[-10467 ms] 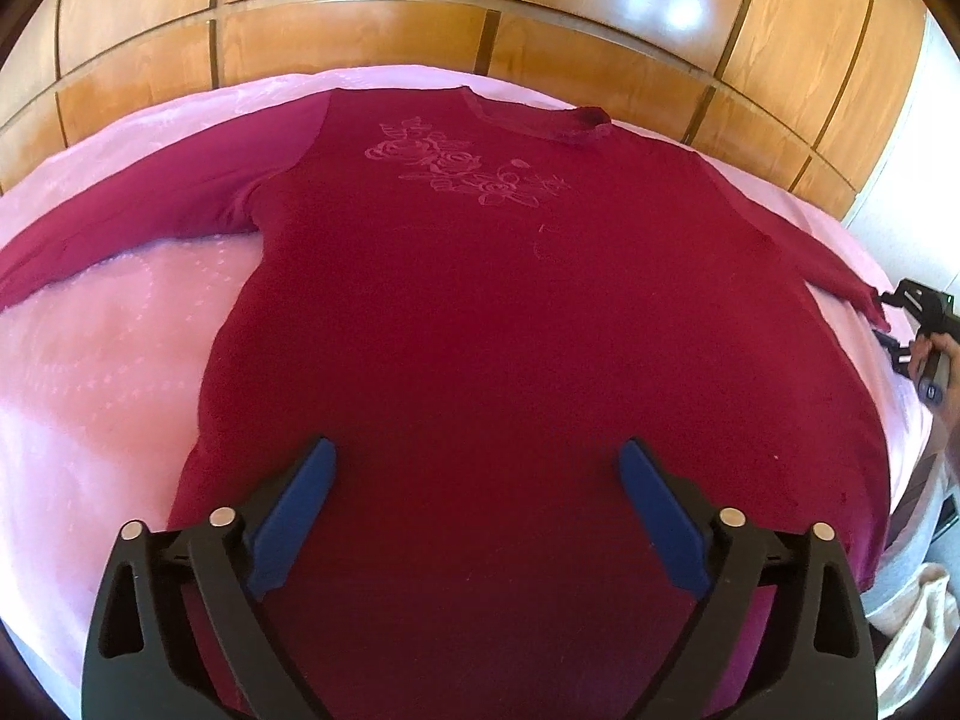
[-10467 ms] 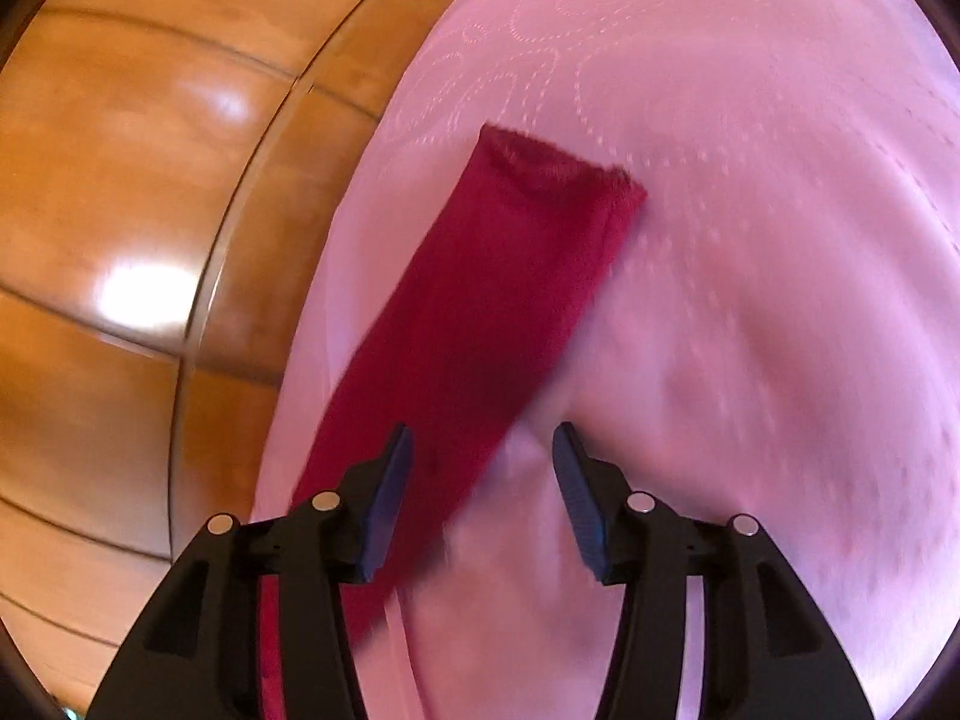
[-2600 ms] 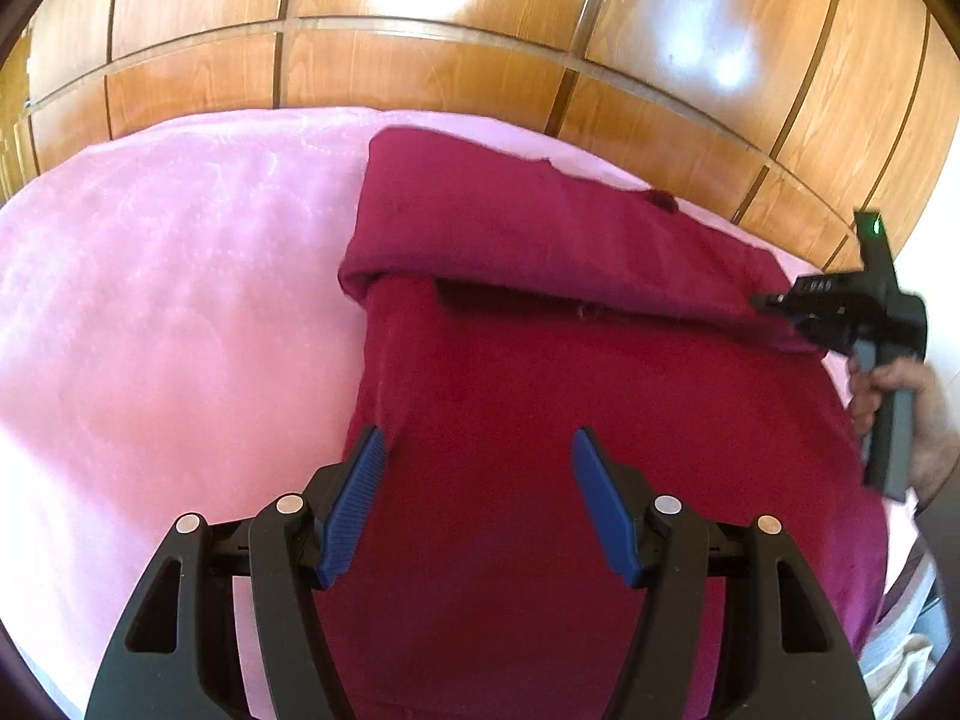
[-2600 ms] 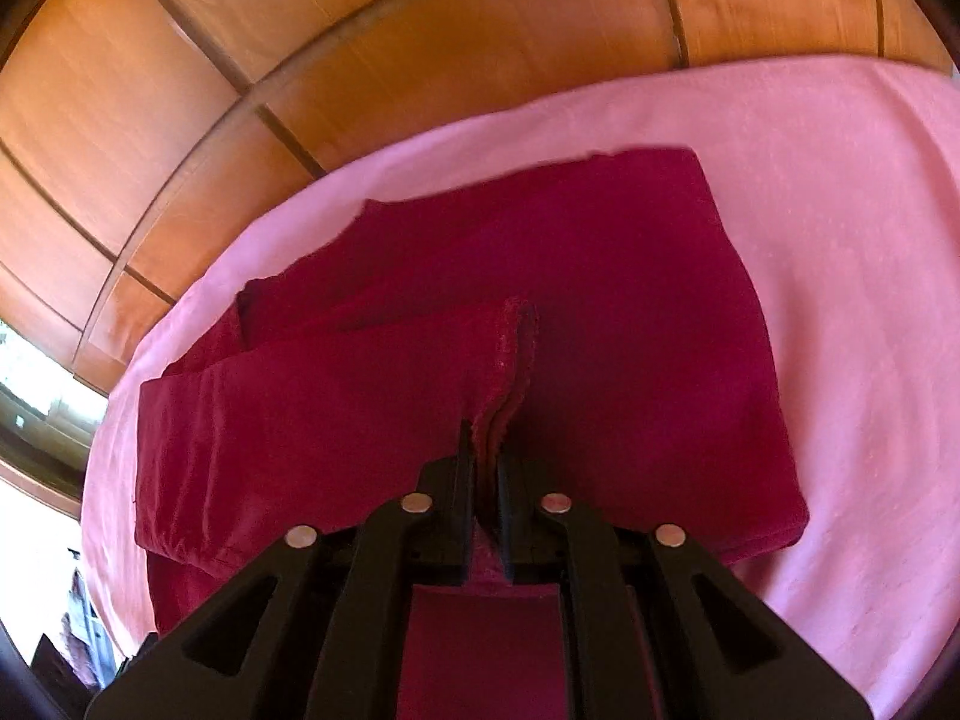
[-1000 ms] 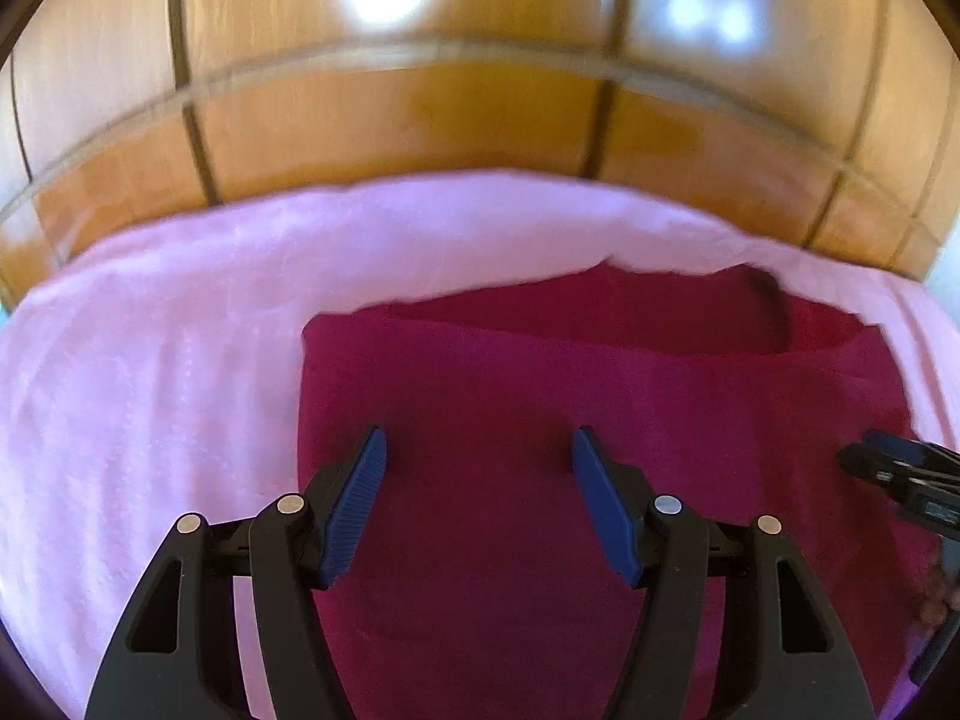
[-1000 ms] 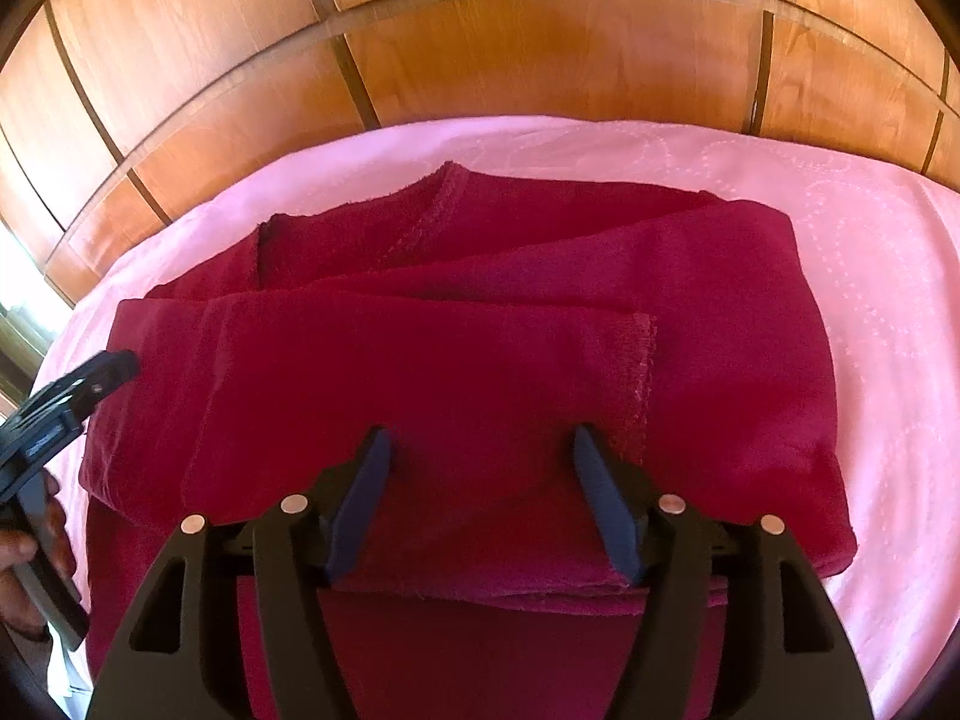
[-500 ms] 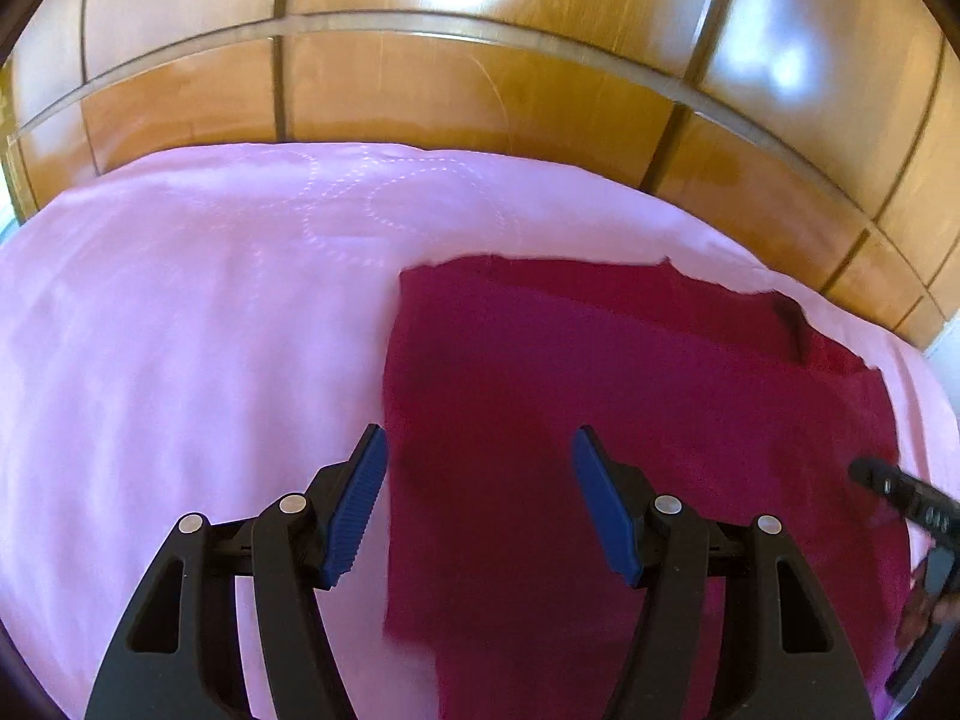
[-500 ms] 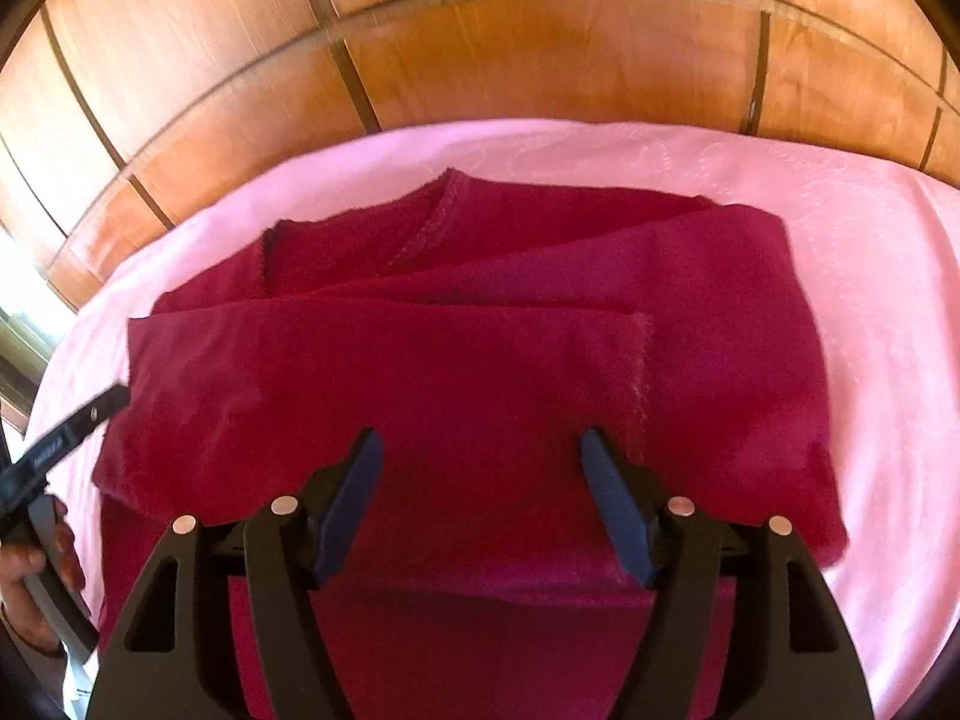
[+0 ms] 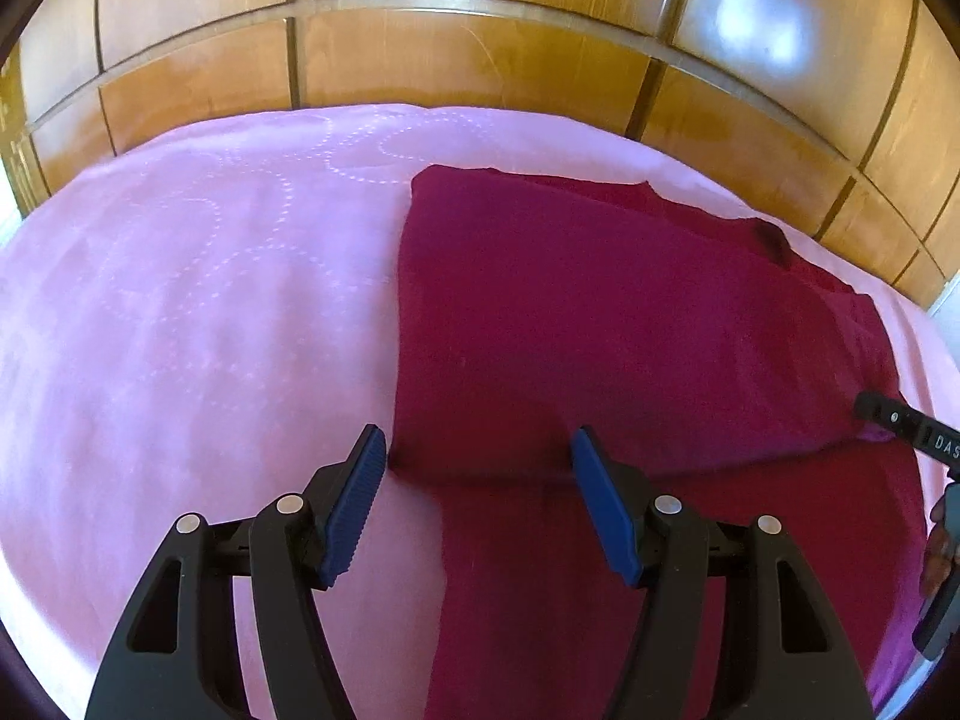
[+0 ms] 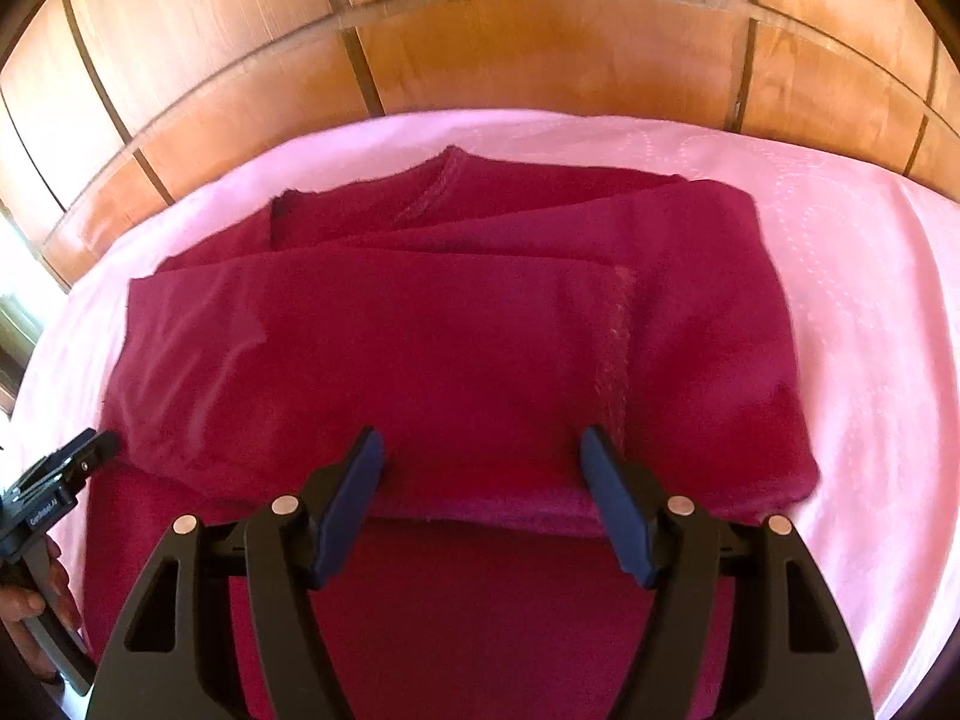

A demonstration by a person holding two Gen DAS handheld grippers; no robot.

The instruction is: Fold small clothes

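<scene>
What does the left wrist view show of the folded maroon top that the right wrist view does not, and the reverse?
Left wrist only: the top's straight left edge and broad bare pink bedspread beside it. Right wrist only: the stitched sleeve cuff lying across the folded layers, and the neckline seam. Both: the maroon top, wooden panelling, an open, empty claw in front, left claw and right claw.

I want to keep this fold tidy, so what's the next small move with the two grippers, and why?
Probably lower both and pinch the near edge of the folded layer. The left gripper and right gripper are both open, the right one's jaws having just opened, with nothing gripped. The top lies folded once on the pink bedspread, a lower part still sticking out toward the camera.
</scene>
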